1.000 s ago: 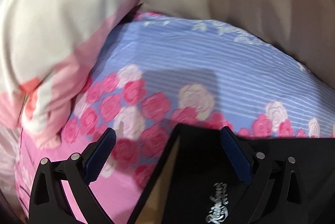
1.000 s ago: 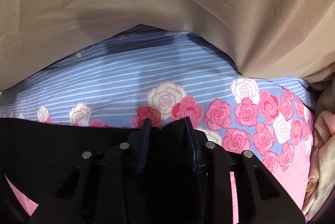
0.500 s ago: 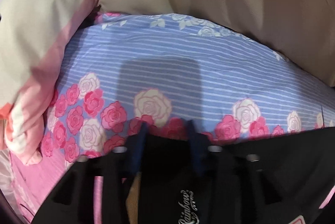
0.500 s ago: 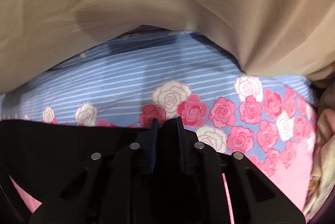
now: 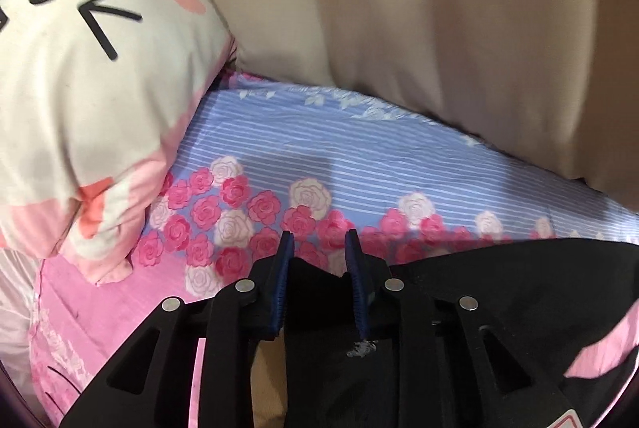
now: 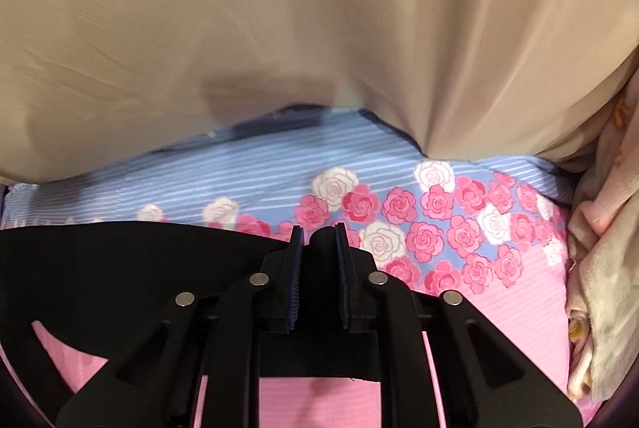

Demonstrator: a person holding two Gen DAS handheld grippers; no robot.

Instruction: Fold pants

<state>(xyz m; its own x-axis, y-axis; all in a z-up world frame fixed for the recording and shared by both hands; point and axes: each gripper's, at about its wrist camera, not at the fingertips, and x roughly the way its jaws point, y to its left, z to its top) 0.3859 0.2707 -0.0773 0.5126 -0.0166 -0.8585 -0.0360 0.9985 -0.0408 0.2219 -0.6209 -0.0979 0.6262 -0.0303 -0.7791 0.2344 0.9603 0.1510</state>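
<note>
Pants: the black pants [image 5: 499, 280] hang between your two grippers, lifted off the bed; one edge is in each claw, and the fabric spans the lower part of both views [image 6: 120, 260].
Left gripper: your left gripper [image 5: 319, 248] is closing on a bunched fold of black cloth, and the blue pads [image 5: 284, 268] already press it from both sides. A white printed mark on the cloth shows just below the pads, too blurred to read.
Right gripper: your right gripper [image 6: 318, 240] is narrow and clamped on a black fold that pokes up between the pads [image 6: 294, 260].
Change, left: a second ago that claw stood wide open over the pants' corner; now it has narrowed onto the cloth.
Change, right: it was looser a second ago, with the fold thicker between the pads; it has tightened.
Change, view: more of the bedsheet shows beneath the pants than before, so the cloth appears raised, though the blur makes this uncertain.
Bedsheet: blue-striped, rose-printed sheet [image 5: 359, 156] with a pink band nearer you [image 6: 499, 316].
Pillow: white and pink cartoon-face pillow [image 5: 92, 108] at the left, resting on the sheet.
Backdrop: beige fabric [image 6: 319, 28] beyond the sheet.
Right edge: crumpled pale cloth [image 6: 607, 288] beside the sheet.
</note>
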